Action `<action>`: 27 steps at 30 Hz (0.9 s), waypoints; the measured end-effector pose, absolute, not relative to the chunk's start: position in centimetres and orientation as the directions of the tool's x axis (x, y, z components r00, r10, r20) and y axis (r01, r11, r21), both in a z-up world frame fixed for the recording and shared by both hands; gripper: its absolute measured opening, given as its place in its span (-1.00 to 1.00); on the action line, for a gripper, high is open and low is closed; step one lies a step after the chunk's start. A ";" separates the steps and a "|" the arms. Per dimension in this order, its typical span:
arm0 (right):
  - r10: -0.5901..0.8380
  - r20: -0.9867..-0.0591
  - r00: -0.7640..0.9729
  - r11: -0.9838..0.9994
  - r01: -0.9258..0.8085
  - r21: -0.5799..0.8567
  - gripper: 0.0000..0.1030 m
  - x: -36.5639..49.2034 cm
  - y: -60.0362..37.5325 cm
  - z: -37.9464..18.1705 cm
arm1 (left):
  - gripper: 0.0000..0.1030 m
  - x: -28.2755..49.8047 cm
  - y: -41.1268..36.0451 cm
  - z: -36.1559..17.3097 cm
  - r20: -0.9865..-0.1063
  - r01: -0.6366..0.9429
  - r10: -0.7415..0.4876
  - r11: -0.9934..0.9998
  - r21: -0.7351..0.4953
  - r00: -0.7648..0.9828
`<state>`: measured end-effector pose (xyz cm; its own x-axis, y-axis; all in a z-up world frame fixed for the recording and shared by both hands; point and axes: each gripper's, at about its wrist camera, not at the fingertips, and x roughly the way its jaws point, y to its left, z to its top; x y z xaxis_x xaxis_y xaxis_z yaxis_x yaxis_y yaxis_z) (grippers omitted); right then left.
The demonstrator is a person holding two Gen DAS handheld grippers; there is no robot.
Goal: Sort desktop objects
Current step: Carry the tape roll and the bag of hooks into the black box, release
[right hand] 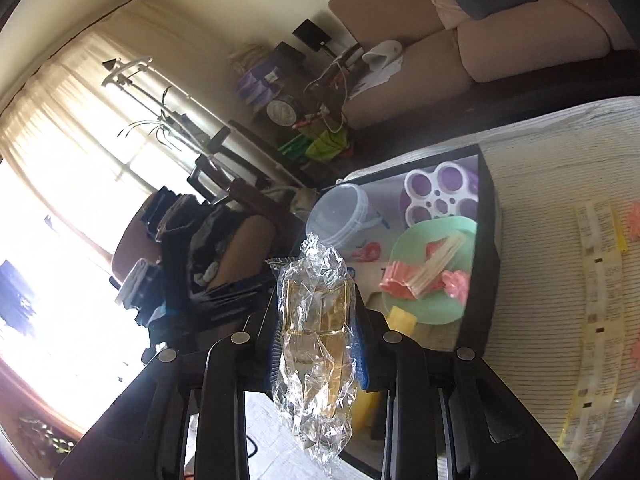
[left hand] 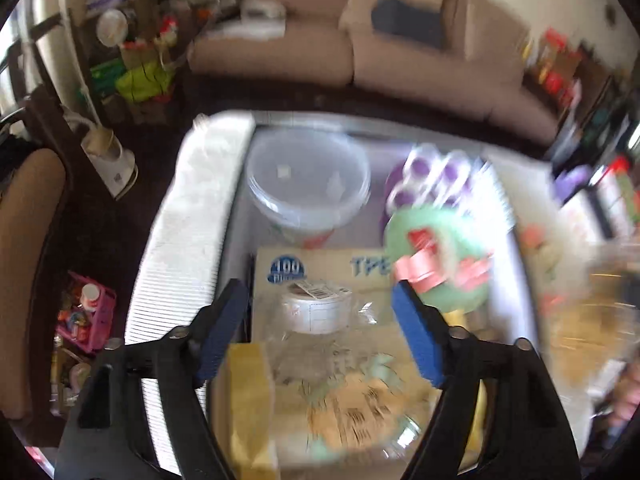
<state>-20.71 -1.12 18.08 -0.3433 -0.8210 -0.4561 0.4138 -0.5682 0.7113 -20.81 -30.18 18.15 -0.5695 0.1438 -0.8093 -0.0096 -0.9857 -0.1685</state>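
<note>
**Crinkled wrapped packet in right jaws; left jaws open above the tray**

Item 1, the wrapped packet (right hand: 314,336): I see clear, crumpled cellophane around something amber or gold-toned, with thin gold lines showing through. The wrap is creased all over and twisted to a loose tail at top and bottom. What is inside I cannot tell.

Item 2, my right gripper (right hand: 316,344): the jaws are closed on the packet, blue pads pressed to either side of it at its middle. The packet stands roughly upright between them, its ends sticking out above and below.

Item 3, my left gripper (left hand: 316,328): the jaws stand wide apart, holding nothing. Much of this view is blurred.

Item 4, the tray (right hand: 486,264), dark-walled, lying on a striped cloth on the counter, just beyond the right jaws. In it: a clear plastic tub (right hand: 340,220), a purple and white mold (right hand: 440,196), and a green plate (right hand: 436,256) carrying pink cutters (right hand: 404,280).

Item 5, from the left view: a roll of white tape (left hand: 316,308) sits on a cardboard box (left hand: 320,268), directly between the open left jaws and below them; the tub stands beyond it.
</note>
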 end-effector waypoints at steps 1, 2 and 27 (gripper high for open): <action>-0.829 -0.449 -0.332 -0.555 0.402 0.728 -0.46 -21.2 -2.1 17.9 | 0.61 -19.8 -30.9 19.2 -0.792 -0.006 0.156 -0.982 -0.189 -0.590; -0.838 -0.441 -0.321 -0.541 0.385 0.748 -0.46 -21.9 -3.3 17.7 | 0.61 -19.3 -31.8 19.9 -0.780 0.001 0.164 -0.978 -0.206 -0.604; -0.560 -0.739 -0.374 -0.789 0.514 0.338 0.01 -24.7 -16.7 15.3 | 0.61 -15.9 -34.3 16.3 -0.826 0.027 0.149 -0.981 -0.195 -0.544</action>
<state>-24.67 -16.72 15.29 -0.3740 -0.5604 -0.7390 0.5137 -0.7886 0.3380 -15.95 -34.29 16.30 -0.5441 0.1491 -0.8257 0.0266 -0.9805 -0.1946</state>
